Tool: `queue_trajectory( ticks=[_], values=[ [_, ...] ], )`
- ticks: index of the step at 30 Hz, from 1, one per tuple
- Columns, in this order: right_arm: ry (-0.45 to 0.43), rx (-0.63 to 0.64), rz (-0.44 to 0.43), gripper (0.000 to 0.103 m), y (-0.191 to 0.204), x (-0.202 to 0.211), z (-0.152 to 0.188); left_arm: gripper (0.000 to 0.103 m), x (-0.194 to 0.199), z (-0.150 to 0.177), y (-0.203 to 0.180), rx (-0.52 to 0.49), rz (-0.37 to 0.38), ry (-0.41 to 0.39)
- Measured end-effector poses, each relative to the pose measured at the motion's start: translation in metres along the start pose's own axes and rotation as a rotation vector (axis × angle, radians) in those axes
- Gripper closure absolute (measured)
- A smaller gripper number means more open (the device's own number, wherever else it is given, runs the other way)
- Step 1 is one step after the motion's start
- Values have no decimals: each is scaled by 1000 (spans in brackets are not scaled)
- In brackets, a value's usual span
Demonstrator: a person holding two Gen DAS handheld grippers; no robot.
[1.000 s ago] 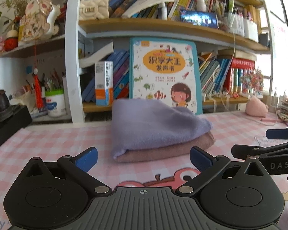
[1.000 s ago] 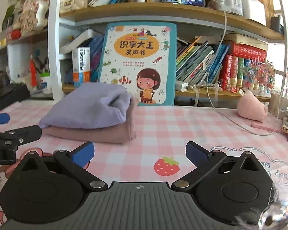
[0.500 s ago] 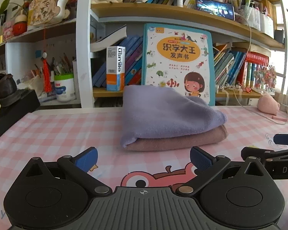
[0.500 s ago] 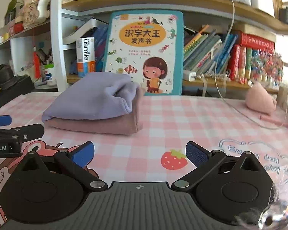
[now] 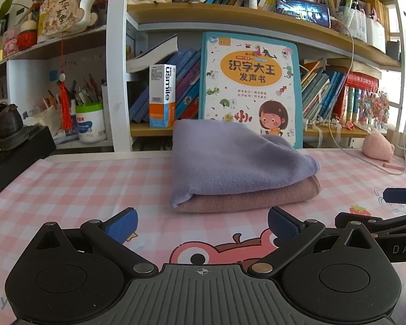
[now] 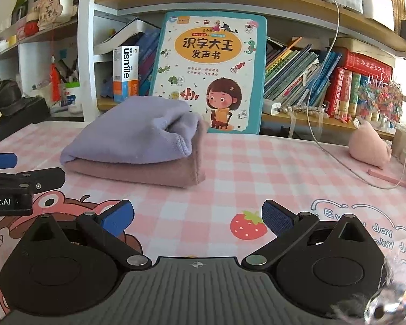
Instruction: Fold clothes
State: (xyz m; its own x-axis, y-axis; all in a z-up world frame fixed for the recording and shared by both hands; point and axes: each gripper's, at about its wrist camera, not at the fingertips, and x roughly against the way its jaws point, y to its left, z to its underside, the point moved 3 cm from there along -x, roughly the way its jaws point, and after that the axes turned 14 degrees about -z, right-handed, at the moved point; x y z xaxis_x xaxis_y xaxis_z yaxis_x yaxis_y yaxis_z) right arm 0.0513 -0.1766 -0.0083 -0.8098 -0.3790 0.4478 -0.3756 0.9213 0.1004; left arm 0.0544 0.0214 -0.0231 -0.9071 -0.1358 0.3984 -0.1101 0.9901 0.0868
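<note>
Left gripper (image 5: 201, 223) and right gripper (image 6: 197, 218) both gape, empty, short of the folded lilac fleece garment (image 5: 230, 159) stacked on a folded mauve one (image 6: 138, 172) (underside hidden) on the pink checked tablecloth (image 6: 270, 168)

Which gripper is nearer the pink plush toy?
Right. The right gripper has the pink plush toy just to its right; the left gripper sits farther left.

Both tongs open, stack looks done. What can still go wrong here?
1. The purple cloth sits bulged and skewed on the pink cloth; a nudge might slide it off.
2. The cable trails across the table near the right tongs; it may snag.
3. The left tongs sit close to the stack's edge.
</note>
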Motion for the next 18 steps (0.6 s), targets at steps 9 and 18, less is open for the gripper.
queue_trajectory(
  ticks=[9, 18],
  values=[
    [11, -9, -11, 1, -2, -2, 0, 0, -3, 0, 0, 1, -3, 20],
    [16, -4, -14, 1, -1, -3, 0, 0, -5, 0, -2, -13, -2, 32]
  ],
)
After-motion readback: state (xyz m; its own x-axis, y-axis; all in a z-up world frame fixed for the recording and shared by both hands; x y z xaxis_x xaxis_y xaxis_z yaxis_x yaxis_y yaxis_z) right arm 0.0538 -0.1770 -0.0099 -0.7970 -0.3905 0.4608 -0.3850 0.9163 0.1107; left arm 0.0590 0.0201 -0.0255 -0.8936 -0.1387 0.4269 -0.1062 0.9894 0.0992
